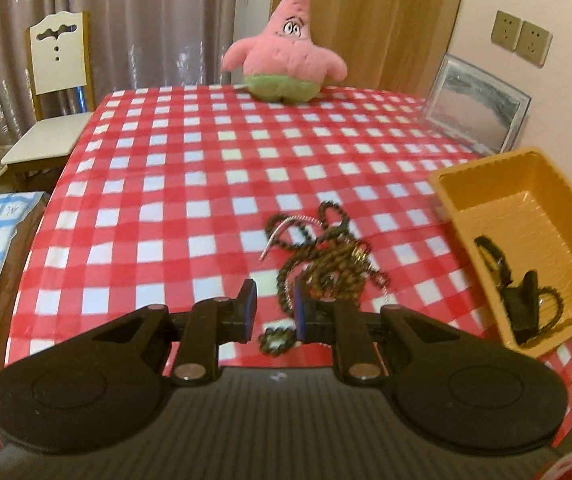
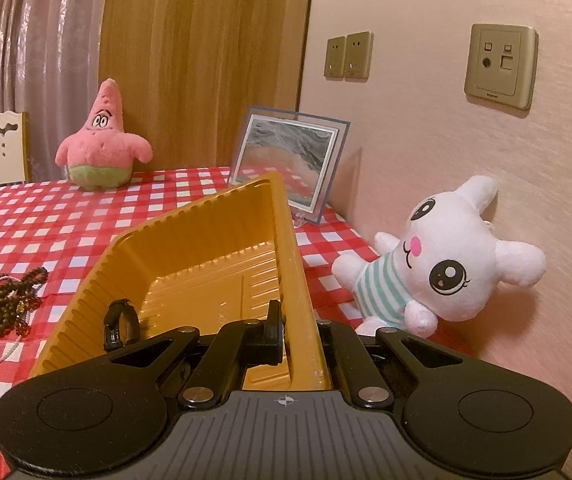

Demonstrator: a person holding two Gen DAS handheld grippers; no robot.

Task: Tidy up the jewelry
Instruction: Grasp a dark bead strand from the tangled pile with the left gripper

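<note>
- Two grippers divide the work: the right gripper (image 2: 300, 332) pinches the wall of the yellow tray (image 2: 206, 240), apparently to steady and tilt it for loading.
- The left gripper (image 1: 276, 308), jaws slightly parted and holding nothing, hovers over the tangled bead necklaces (image 1: 326, 256) on the checked tablecloth (image 1: 166, 184), beside the tray.
- The tray already contains a dark bracelet (image 2: 120, 326).

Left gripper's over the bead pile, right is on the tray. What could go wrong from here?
1. The bead strands lie tangled in one heap, so the left gripper may well lift several at once or drop a loop.
2. The right gripper pinches only the tilted wall of the orange tray; it could slip or tip further.
3. The bracelet in the tray could slide out if that happens.
</note>
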